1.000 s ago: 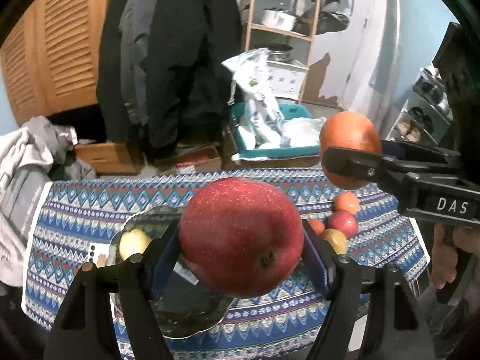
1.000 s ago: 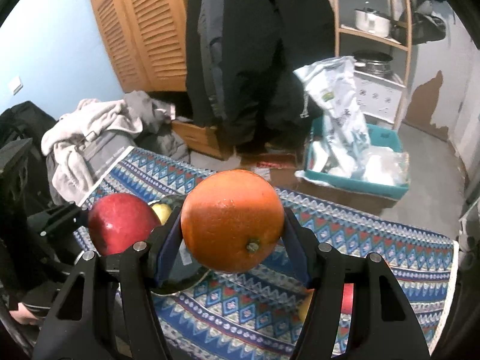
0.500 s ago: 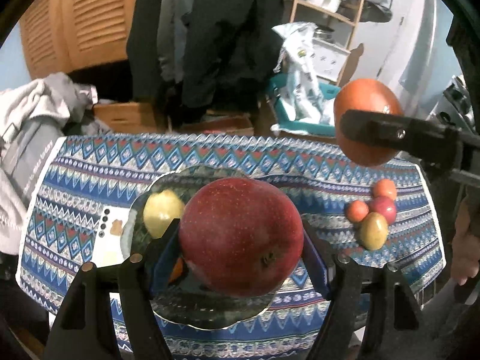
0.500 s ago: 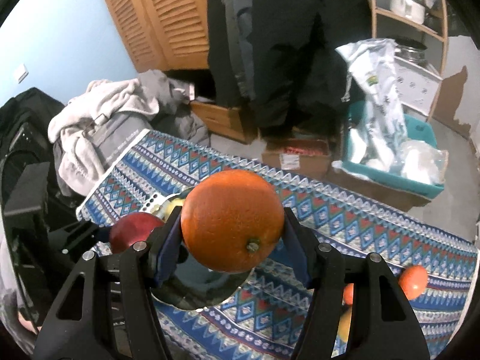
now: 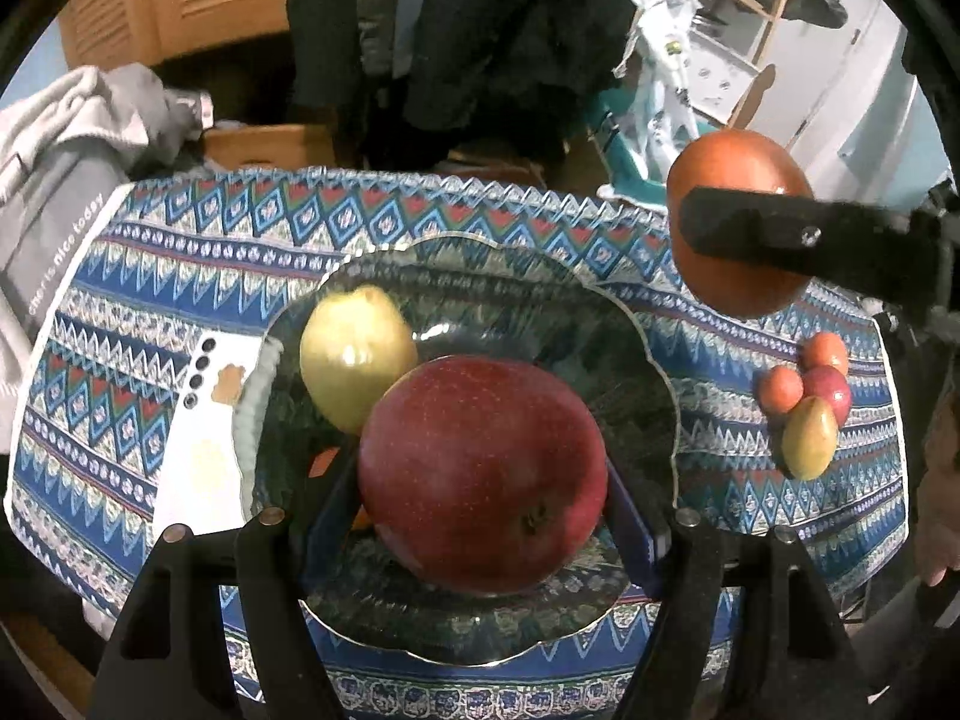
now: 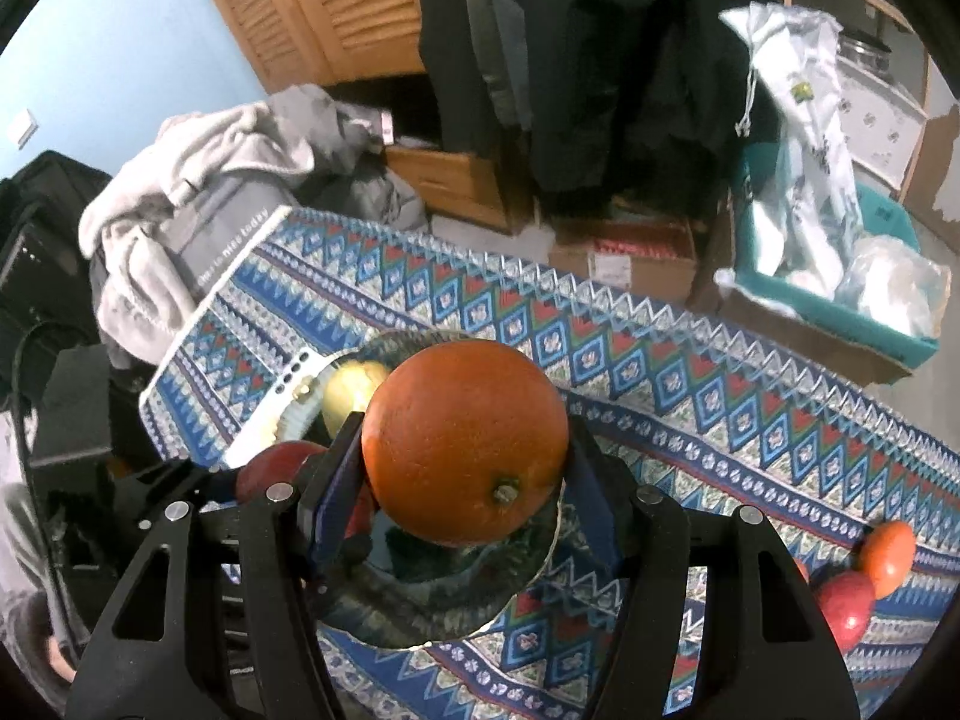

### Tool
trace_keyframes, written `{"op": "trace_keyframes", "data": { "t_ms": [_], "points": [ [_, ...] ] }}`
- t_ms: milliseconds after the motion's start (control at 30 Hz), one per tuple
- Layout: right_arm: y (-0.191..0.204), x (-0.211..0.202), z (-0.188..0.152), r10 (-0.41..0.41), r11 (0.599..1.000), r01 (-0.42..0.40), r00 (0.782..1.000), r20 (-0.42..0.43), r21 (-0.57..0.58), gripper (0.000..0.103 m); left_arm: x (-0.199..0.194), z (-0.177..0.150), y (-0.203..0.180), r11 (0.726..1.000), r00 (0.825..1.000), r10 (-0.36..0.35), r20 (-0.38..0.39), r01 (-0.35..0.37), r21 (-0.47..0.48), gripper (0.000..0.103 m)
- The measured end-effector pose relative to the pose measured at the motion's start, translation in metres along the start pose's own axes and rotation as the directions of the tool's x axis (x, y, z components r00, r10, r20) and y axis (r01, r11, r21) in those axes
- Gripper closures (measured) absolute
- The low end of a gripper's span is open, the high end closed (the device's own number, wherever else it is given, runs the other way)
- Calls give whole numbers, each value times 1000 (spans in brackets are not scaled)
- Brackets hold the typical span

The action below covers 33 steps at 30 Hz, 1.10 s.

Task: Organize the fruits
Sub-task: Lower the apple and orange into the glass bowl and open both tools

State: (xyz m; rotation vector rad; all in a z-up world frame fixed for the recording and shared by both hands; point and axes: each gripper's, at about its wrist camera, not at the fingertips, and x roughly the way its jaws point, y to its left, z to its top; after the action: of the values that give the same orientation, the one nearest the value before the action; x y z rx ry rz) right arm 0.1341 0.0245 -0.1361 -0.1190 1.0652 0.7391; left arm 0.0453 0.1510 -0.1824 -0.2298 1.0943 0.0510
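A cluttered room: louvred wooden doors (image 6: 336, 6), dark coats (image 5: 480, 30) hanging behind, a heap of grey clothing (image 6: 198, 204) at one end of the worktop (image 5: 150, 276), which is covered by a blue patterned cloth.

Red apple (image 5: 483, 474): pinched between the two pads of the left hand-held gripper (image 5: 483, 510), clear of any surface. Directly beneath and beyond this gripper lies a glass plate (image 5: 630, 324) with a scalloped rim. A yellow-green fruit (image 5: 357, 360) rests in the plate, just ahead and to the left of the held apple. A small patch of orange shows low in the plate beside the gripper's left finger; what it is cannot be told.

Orange (image 6: 465, 441): clamped between the pads of the right hand-held gripper (image 6: 465, 480), stem end toward the camera, held above the near edge of the same plate. From the left wrist view it sits up and to the right of the left gripper, over the cloth beside the plate rim.

To the right of the left gripper, well apart from the plate, a cluster of four small fruits (image 5: 807, 402) lies on the cloth, touching one another. To the left of the plate lies a white flat object (image 5: 204, 420), its edge under or against the plate rim.

Beyond the worktop: a teal bin (image 6: 840, 300) holding plastic bags.
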Motion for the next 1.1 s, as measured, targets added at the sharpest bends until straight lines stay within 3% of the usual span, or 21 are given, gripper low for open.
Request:
{"op": "trace_keyframes", "data": {
  "t_ms": [600,1100],
  "points": [
    [-12,61,-31,-19,1000,20,988,-155,5,39,38,-17,7,999,995,23,-102,-27,-36,27],
    [-10,82,-41,-15,1000,17,979,-205,8,39,57,-24,5,999,986,31,-164,-38,-37,27]
  ]
}}
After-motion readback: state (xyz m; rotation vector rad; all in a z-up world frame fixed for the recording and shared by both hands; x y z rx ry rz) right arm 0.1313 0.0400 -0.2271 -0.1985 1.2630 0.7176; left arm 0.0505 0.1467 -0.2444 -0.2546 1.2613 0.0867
